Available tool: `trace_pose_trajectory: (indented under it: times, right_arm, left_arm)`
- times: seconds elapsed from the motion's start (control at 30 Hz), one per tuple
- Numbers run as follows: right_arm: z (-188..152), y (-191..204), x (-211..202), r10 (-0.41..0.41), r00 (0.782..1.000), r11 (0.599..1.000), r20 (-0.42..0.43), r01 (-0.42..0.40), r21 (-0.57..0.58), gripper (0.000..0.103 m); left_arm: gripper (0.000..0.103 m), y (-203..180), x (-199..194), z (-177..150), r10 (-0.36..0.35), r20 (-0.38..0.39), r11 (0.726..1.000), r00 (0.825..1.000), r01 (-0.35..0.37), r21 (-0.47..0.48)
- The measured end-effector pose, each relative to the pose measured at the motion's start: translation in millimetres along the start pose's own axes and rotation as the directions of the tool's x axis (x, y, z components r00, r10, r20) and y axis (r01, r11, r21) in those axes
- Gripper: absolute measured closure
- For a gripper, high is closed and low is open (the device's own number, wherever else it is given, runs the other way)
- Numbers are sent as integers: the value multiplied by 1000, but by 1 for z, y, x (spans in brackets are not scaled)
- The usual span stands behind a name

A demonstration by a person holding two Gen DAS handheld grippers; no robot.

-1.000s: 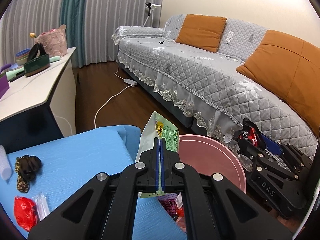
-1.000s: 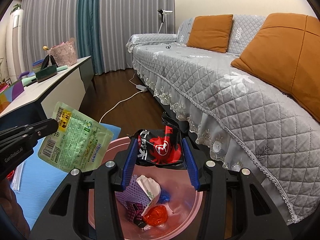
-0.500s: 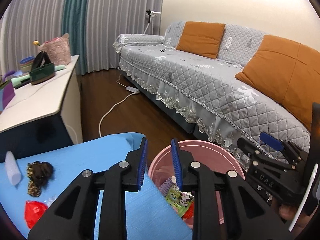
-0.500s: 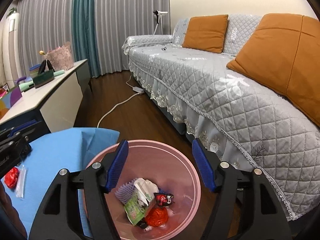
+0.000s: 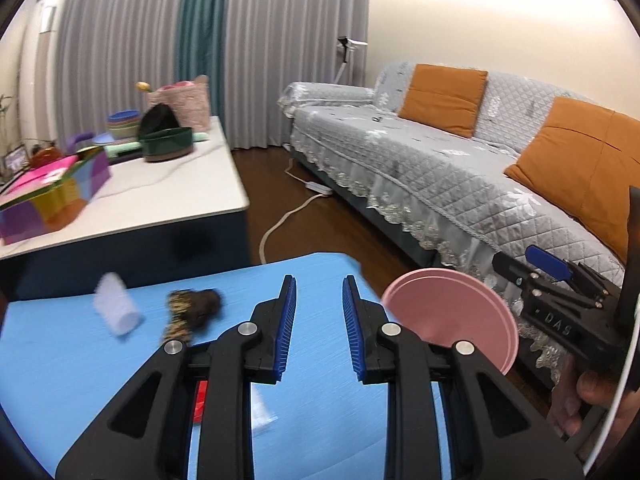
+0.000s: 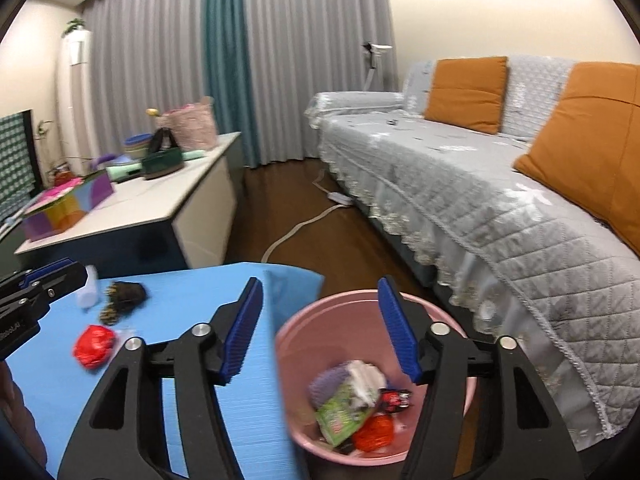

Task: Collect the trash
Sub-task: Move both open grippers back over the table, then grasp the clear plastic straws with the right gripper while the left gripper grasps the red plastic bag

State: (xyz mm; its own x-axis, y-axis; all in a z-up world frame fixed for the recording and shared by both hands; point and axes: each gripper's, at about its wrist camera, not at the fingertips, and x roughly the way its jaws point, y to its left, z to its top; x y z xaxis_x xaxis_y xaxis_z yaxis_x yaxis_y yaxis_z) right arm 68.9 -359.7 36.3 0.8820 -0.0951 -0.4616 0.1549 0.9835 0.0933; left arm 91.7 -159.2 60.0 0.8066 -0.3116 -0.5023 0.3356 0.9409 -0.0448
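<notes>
Left gripper (image 5: 319, 324) released, empty over the blue counter (image 5: 80, 360); right gripper (image 6: 320, 328) empty, jaws closing above the pink bin (image 6: 448, 312).

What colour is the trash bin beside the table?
Pink; the bin shows best in the right wrist view.

Red wrapper (image 5: 200, 402) behind left gripper (image 5: 319, 330), bin (image 6: 304, 344) contents blurred

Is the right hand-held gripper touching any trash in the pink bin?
Apart. The right wrist view shows the right hand-held gripper closing with nothing between its jaws, above the wrappers in the pink bin.
</notes>
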Motion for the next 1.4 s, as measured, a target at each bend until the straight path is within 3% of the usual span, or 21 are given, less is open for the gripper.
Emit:
trace_pose_trajectory:
  times: [0.23,0.3,0.67,0.73,0.83,1.2,1.23,1.37,1.4]
  right_arm:
    - [-10,49,-6,143,989,990,-28,-142,10,66]
    - [-14,63,-4,178,983,984,-45,-177,15,67]
    - [-46,148,23,293,940,950,-176,-307,-57,67]
    - [-53,160,32,299,931,945,-208,-319,-71,65]
    - [-65,176,46,292,920,942,-262,-324,-87,53]
    - [-81,197,78,270,890,942,-367,-323,-90,54]
    - [-81,197,79,270,889,943,-369,-322,-87,57]
    - [-84,194,86,290,865,937,-410,-344,-64,99]
    - [-84,193,86,290,865,936,-410,-345,-64,100]
  left_arm:
    - [79,48,-35,-9,61,18,997,998,-60,-46]
    - [79,61,-44,-12,78,24,995,997,-76,-64]
    - [79,132,-54,-47,185,-15,969,983,-185,-164]
    - [79,139,-54,-50,193,-19,966,981,-193,-172]
    - [79,152,-54,-55,200,-27,960,979,-201,-196]
    - [79,172,-38,-73,202,-71,950,977,-213,-229]
    - [79,172,-36,-73,198,-73,950,977,-210,-230]
    - [79,167,-22,-74,165,-93,957,982,-182,-226]
    - [79,165,-18,-74,159,-96,959,983,-177,-223]
